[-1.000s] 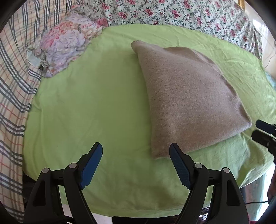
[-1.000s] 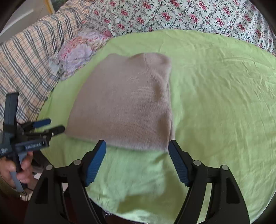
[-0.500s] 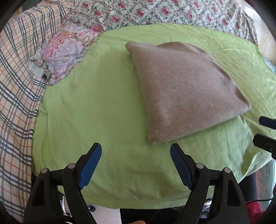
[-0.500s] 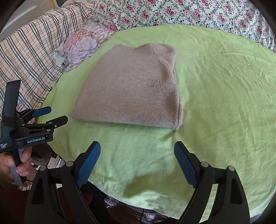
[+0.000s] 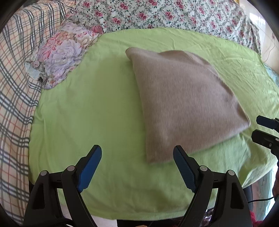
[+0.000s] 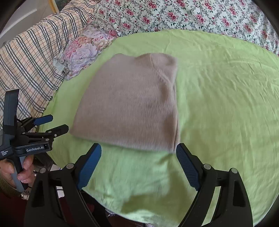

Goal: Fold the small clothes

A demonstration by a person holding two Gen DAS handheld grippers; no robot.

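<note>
Green sheet (image 5: 87, 108) spreads under your left gripper (image 5: 137, 167), which has moved closer since half a second ago, blue pads spread wide and empty. Your right gripper (image 6: 138, 165) (likewise released) has neared too. Between them, the folded beige garment (image 6: 132, 106) lies flat, near edge just beyond both fingertips, long axis running away from you.

A home bedroom — a green sheet (image 6: 218, 104) spread over a bed, floral-print bedding (image 6: 191, 15) at twelve o'clock, a plaid blanket (image 6: 34, 57) and a flowered pillow (image 6: 83, 52) at ten o'clock.
</note>
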